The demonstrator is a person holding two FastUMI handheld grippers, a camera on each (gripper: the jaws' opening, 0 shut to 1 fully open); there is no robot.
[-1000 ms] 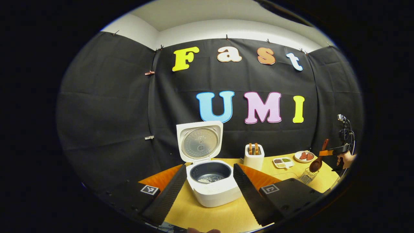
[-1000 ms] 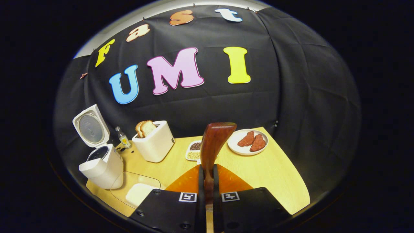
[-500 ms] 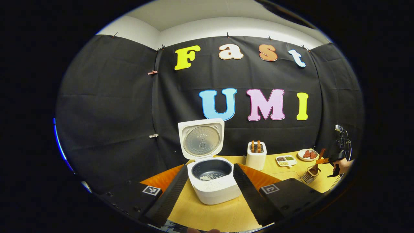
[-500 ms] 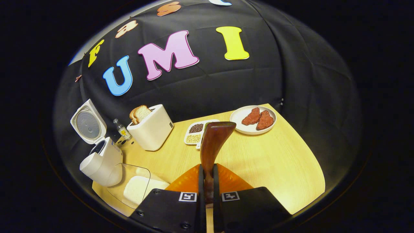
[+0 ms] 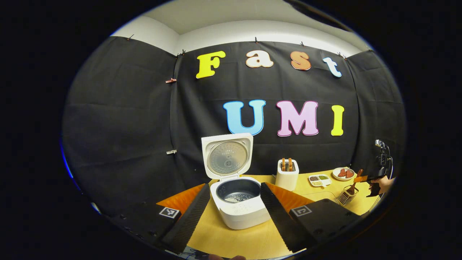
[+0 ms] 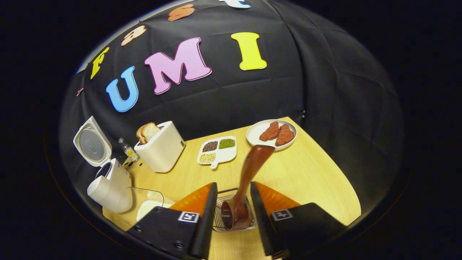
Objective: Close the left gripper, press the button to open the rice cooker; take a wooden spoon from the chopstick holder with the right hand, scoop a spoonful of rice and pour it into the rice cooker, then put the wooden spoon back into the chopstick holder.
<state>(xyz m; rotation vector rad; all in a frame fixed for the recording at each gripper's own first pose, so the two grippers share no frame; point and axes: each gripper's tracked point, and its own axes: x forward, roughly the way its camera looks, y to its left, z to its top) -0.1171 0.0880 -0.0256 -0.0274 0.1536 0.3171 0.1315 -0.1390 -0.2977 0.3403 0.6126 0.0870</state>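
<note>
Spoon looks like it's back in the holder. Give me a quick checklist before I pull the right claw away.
1. Wooden spoon in the wire holder: ok, bowl end down inside it, handle leaning up toward the plate.
2. Right claw released: ok, fingers apart on either side of the spoon, not pressing it.
3. Spoon will stay put once the claw leaves: cannot tell, it leans.
4. Rice in the rice cooker: ok, grains lie in the pot, lid up.
5. Left claw clear of the job: ok, open, fingers either side of the cooker.
</note>
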